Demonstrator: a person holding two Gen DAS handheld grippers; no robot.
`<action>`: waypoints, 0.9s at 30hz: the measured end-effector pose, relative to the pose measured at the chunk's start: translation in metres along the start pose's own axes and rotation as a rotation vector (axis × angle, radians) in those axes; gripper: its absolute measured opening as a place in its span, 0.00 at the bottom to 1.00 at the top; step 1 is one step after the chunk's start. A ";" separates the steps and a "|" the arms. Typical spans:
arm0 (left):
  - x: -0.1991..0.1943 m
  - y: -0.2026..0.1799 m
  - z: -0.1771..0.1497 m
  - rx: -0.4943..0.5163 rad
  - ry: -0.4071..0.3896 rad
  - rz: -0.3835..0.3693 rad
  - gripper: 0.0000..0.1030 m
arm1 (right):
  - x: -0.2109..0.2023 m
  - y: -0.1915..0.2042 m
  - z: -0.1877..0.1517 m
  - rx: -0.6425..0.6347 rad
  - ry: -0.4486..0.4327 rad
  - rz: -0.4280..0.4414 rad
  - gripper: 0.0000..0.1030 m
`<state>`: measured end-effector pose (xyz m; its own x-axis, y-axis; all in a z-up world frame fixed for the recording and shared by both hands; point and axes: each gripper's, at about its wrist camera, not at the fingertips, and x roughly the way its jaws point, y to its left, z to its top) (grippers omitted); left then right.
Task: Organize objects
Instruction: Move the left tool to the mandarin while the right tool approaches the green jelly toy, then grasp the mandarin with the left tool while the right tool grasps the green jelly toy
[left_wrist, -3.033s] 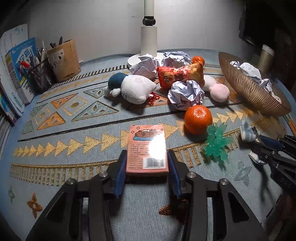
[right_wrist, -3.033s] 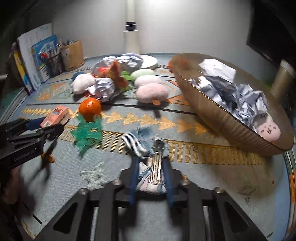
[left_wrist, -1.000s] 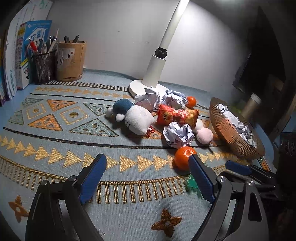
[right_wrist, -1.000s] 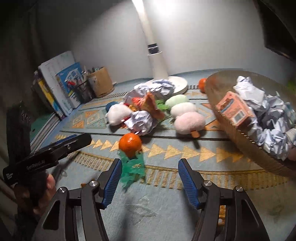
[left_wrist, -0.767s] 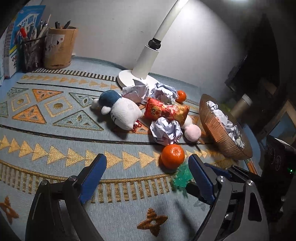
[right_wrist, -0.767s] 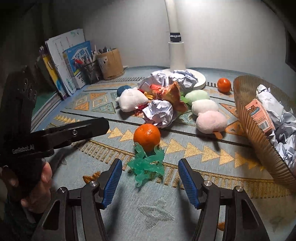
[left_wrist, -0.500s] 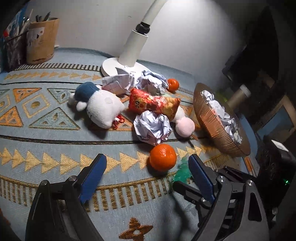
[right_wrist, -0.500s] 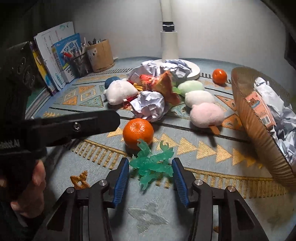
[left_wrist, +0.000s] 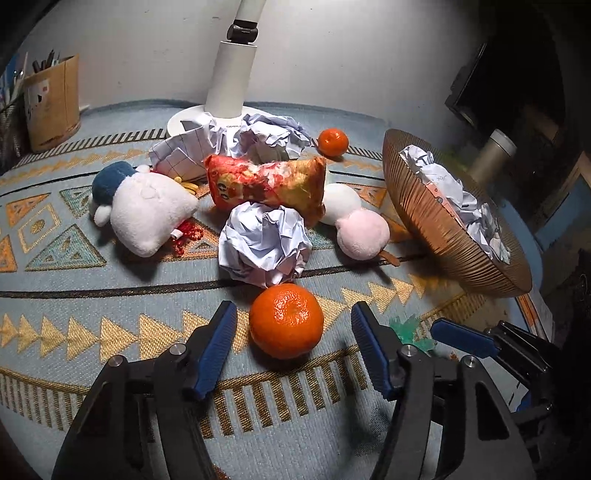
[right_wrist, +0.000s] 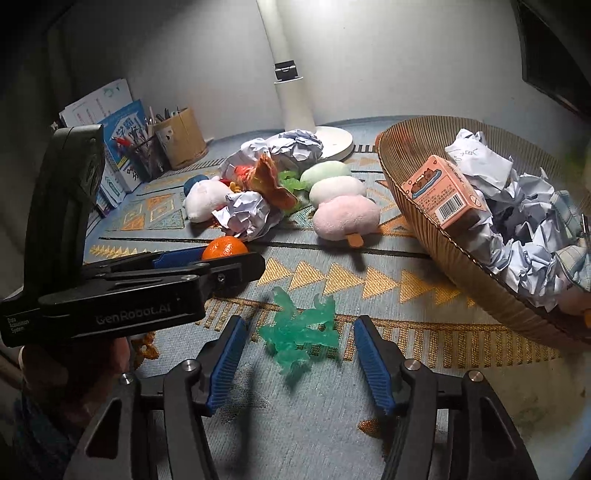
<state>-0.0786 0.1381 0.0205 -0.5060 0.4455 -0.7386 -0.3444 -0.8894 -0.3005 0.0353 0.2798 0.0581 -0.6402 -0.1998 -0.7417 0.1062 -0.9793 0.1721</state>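
Note:
An orange mandarin (left_wrist: 286, 320) lies on the patterned cloth between the open jaws of my left gripper (left_wrist: 293, 345), not gripped. A translucent green toy (right_wrist: 300, 330) lies between the open jaws of my right gripper (right_wrist: 297, 352), not gripped. The brown woven basket (right_wrist: 436, 225) at the right holds crumpled paper and a pink carton (right_wrist: 441, 194). In the right wrist view the left gripper (right_wrist: 236, 267) reaches in from the left around the mandarin (right_wrist: 225, 248).
A pile lies behind: a crumpled paper ball (left_wrist: 264, 243), a red snack bag (left_wrist: 266, 181), a white plush (left_wrist: 147, 210), a pink plush (left_wrist: 364, 232), a second mandarin (left_wrist: 333, 141). A lamp base (left_wrist: 207, 120) and pen holders (left_wrist: 51, 103) stand at the back.
The pink carton and the sock held three seconds ago now lie in the basket. Both grippers have come down over the cloth: the left around the mandarin, the right around the green toy.

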 end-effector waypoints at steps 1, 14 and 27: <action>0.000 0.001 0.000 0.000 0.000 -0.005 0.59 | 0.001 0.002 0.001 -0.010 0.002 -0.005 0.58; -0.002 0.003 -0.003 -0.019 -0.012 -0.025 0.33 | 0.013 0.011 0.002 -0.051 0.010 -0.070 0.45; -0.061 -0.059 0.003 0.102 -0.149 -0.122 0.33 | -0.102 -0.033 0.007 0.083 -0.235 -0.069 0.45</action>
<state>-0.0295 0.1635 0.0850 -0.5640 0.5663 -0.6010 -0.4847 -0.8163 -0.3142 0.0911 0.3326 0.1326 -0.8041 -0.1101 -0.5842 -0.0007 -0.9825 0.1863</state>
